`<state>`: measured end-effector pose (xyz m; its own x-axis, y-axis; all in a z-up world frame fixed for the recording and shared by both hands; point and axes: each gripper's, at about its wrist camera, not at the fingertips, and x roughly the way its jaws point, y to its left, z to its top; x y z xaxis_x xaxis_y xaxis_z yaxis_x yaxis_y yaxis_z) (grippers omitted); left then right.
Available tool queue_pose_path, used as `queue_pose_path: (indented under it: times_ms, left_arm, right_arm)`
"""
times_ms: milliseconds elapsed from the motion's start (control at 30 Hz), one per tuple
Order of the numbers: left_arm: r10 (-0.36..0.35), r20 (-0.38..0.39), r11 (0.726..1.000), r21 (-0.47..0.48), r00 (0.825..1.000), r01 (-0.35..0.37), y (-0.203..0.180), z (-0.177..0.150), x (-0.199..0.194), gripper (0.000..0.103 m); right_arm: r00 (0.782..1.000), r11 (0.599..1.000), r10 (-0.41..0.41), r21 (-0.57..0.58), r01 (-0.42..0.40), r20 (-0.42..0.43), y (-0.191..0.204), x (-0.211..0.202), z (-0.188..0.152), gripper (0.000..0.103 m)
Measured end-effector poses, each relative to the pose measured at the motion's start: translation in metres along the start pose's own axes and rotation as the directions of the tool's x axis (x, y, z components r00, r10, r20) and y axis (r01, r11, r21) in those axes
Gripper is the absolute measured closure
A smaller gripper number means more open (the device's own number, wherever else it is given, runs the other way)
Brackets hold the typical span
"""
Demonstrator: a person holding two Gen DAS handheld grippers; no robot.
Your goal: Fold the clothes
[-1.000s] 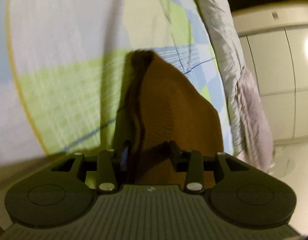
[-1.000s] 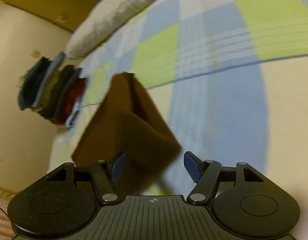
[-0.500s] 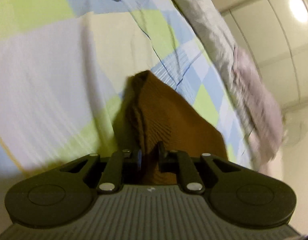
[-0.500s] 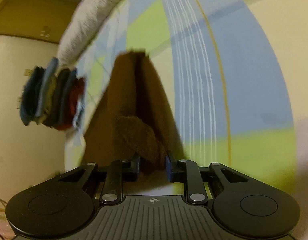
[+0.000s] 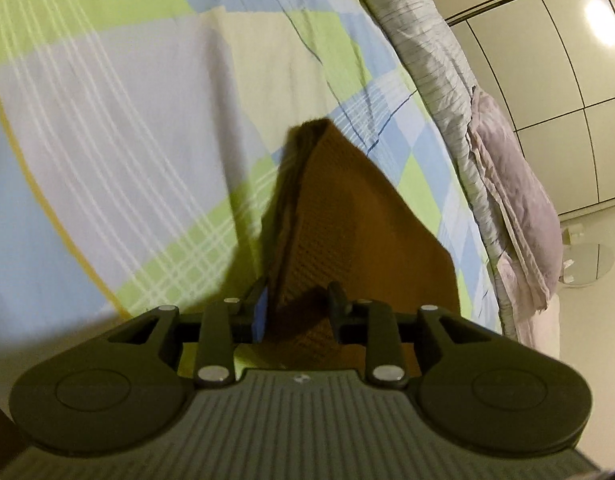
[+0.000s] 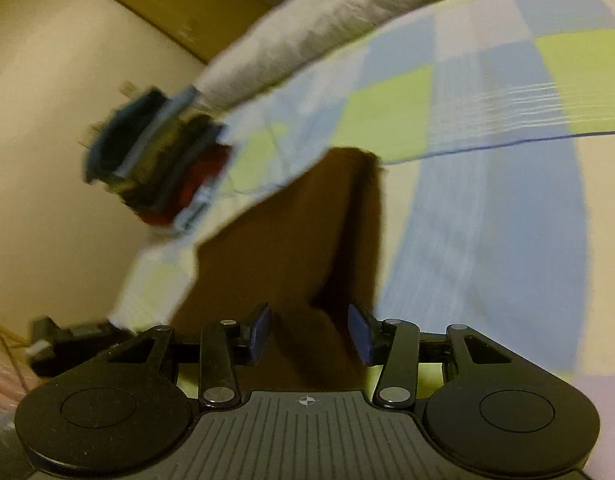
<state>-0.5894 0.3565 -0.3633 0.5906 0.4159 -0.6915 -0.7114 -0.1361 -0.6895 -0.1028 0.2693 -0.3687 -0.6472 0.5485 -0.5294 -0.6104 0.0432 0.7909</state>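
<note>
Your left gripper (image 5: 297, 304) has its jaws parted around the near end of the brown cloth (image 5: 347, 216): one finger hugs the cloth's folded edge, the other sits just off its ribbed top face, so it's a loose straddle and not a pinch. The cloth lies folded on the checked bedsheet (image 5: 127, 120), a thick stacked edge along its left side, running away from that gripper toward the far corner.

Your right gripper (image 6: 309, 330) is let go too, jaws spread wide with the blue pads (image 6: 361, 334) clear of the fabric. From this side the brown cloth (image 6: 275, 240) fills the gap between them and reaches up the sheet (image 6: 487, 220).

Past the cloth's far end there's a pile of folded clothes (image 6: 159, 152), blues and a red one, right at the bed's edge. It's blurry in the right wrist view. A pale rumpled quilt (image 5: 439, 80) runs along the bedsheet's far side beyond the cloth.
</note>
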Motion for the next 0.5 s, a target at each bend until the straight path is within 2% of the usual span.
queue_pose_path:
  times_ms: [33,67,133,233,267,300,333,400,500]
  left_arm:
    - [0.009,0.002,1.000,0.004,1.000,-0.009,0.001,-0.001,0.000,0.081]
    - [0.018,0.004,1.000,0.009,1.000,-0.018,0.002,-0.002,0.000,0.083]
    - [0.036,0.007,0.999,0.018,0.999,-0.036,0.004,-0.003,0.001,0.082]
    - [0.063,0.013,0.998,0.031,0.998,-0.063,0.007,-0.005,0.001,0.080]
    - [0.071,0.015,0.997,0.035,0.997,-0.072,0.008,-0.006,0.001,0.079]
    - [0.078,0.017,0.996,0.034,0.997,-0.078,0.007,-0.005,0.001,0.079]
    - [0.084,0.018,0.996,0.034,0.996,-0.085,0.007,-0.003,0.001,0.078]
    - [0.079,0.030,0.996,0.030,0.996,-0.080,0.005,0.007,-0.001,0.076]
    - [0.071,0.047,0.997,0.024,0.996,-0.072,0.003,0.022,-0.005,0.067]
  right_arm:
    - [1.000,1.000,0.028,0.000,-0.028,0.003,-0.002,0.004,0.002,0.088]
    - [0.999,0.998,0.040,0.052,-0.039,-0.021,-0.007,0.007,0.002,0.088]
    - [0.996,0.967,0.022,0.255,0.001,-0.086,-0.028,0.012,0.000,0.088]
    - [0.997,0.929,0.008,0.369,0.019,-0.073,-0.037,0.016,0.002,0.087]
    - [0.998,0.917,0.004,0.398,0.022,-0.064,-0.039,0.018,0.003,0.086]
    - [0.998,0.930,-0.006,0.367,0.031,-0.068,-0.032,0.018,0.006,0.075]
    - [0.997,0.952,-0.019,0.302,0.042,-0.079,-0.021,0.019,0.011,0.060]
    - [0.995,0.975,-0.050,0.212,0.067,-0.086,-0.004,0.016,0.020,0.046]
    - [0.995,0.985,-0.084,0.149,0.091,-0.051,0.009,0.010,0.035,0.045]
